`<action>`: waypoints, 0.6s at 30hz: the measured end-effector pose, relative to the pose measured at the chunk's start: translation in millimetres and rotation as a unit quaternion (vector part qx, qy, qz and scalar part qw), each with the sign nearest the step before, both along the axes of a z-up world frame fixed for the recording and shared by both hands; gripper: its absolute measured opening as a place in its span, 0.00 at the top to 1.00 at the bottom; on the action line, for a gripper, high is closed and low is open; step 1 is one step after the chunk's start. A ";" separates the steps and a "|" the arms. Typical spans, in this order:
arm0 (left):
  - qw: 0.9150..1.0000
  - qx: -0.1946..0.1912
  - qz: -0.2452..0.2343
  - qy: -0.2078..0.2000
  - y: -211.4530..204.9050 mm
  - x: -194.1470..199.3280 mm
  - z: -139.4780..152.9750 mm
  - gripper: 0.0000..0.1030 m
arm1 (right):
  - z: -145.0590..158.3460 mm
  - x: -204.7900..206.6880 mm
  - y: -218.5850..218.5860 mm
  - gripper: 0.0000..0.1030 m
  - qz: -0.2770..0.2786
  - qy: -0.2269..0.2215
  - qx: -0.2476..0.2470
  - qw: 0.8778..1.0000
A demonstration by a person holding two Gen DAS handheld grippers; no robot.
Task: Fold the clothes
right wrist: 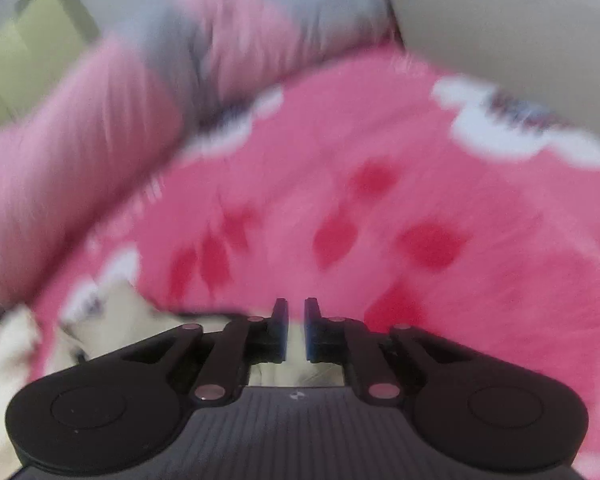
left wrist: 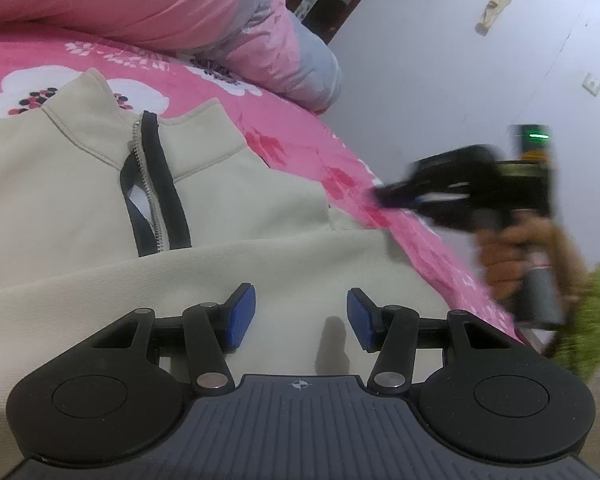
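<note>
Cream zip-neck top [left wrist: 220, 208] lies flat on pink floral bedspread [left wrist: 300, 136] | left gripper [left wrist: 301, 316] half-open, empty, over its cloth; right gripper [right wrist: 296, 330] nearly closed, empty, above bedspread | advice: pinch one edge, fold squarely

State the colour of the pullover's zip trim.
Black trim on the cream pullover; left wrist view.

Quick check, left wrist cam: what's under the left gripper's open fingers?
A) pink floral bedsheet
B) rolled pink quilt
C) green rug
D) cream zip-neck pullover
D. The left gripper hangs open, gripping nothing, over the cream zip-neck pullover, which lies spread on the pink floral bedsheet.
</note>
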State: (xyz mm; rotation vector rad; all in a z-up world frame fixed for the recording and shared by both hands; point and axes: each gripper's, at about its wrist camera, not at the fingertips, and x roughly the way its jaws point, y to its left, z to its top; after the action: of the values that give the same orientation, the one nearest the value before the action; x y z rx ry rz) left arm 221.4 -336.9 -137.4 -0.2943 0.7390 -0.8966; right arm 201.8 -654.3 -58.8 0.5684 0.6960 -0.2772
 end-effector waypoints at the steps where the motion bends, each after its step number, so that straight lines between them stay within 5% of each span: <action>1: 1.000 0.004 -0.001 -0.001 1.3 -1.2 3.9 0.51 | 11.7 -17.9 -5.6 0.79 -0.004 -0.016 -0.001 1.000; 2: 1.000 0.007 -0.002 0.000 3.9 -2.9 8.2 0.51 | 18.8 -36.6 -10.3 0.65 -0.014 -0.020 -0.003 1.000; 4: 1.000 0.012 0.000 0.011 16.4 -8.3 19.4 0.51 | 26.8 -64.5 -14.3 0.53 -0.018 -0.013 -0.007 1.000; 10: 0.997 0.051 0.038 0.039 87.3 -36.8 54.0 0.46 | 5.4 -105.0 -15.8 0.50 -0.009 0.055 0.039 0.998; 18: 0.990 0.111 0.090 0.003 165.0 -85.8 67.6 0.45 | -4.6 -188.4 52.5 0.50 0.024 -0.003 -0.064 0.998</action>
State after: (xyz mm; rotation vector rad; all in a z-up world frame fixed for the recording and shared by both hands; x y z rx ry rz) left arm 135.6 -171.9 -69.8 -0.1638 0.7969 -0.6370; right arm 13.4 -601.8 -63.4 0.4305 0.6804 -0.2725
